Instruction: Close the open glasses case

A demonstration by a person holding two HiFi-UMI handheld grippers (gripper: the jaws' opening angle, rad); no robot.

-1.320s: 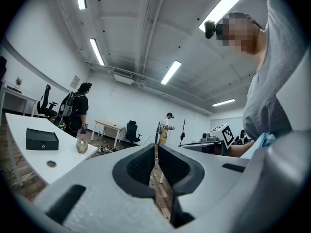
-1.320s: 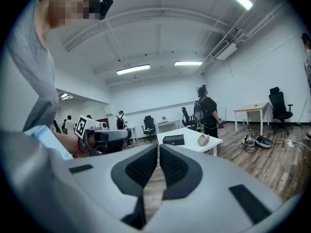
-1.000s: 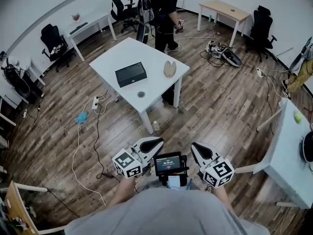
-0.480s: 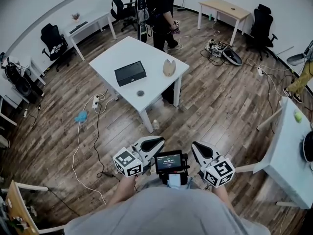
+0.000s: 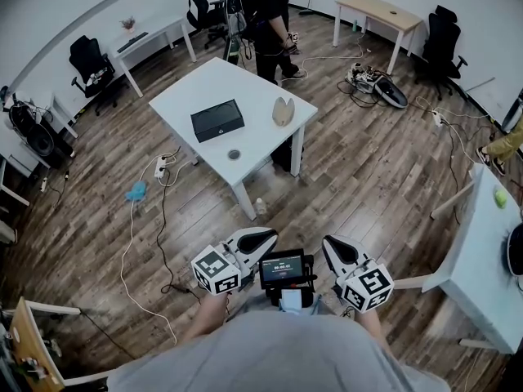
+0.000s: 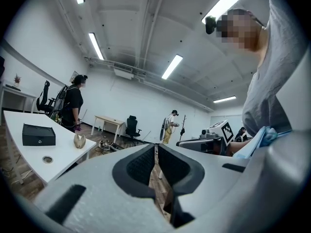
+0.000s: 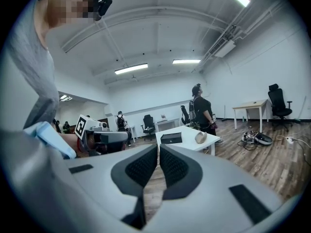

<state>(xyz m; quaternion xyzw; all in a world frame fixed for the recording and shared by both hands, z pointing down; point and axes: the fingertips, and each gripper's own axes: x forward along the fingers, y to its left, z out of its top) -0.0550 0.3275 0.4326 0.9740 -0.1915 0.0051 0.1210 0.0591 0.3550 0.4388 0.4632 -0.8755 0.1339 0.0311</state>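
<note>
Both grippers sit low, right in front of the wearer's chest and well short of the white table (image 5: 196, 88). The left gripper (image 5: 263, 237) has its fingers (image 6: 141, 166) pressed together with nothing between them, just a thin seam down the middle. It's the same on the right gripper (image 5: 328, 243): fingers together, empty. A small screen (image 5: 282, 269) sits between the two grippers.

Out on the table, the glasses case (image 5: 283, 112) stands near the right-hand edge. It is tan and upright, with a split showing at its top, so it is open. Well apart from it, toward the table's middle, lies a black box (image 5: 217, 121). A small round disc (image 5: 234, 154) sits nearer the front edge. A person (image 5: 265, 11) in dark clothes stands just beyond the far side of the table.

Bare wooden floor (image 5: 368, 170) lies between the grippers and the table, with a white cable (image 5: 131, 243) trailing over it at the left. Neither gripper is anywhere near the case
</note>
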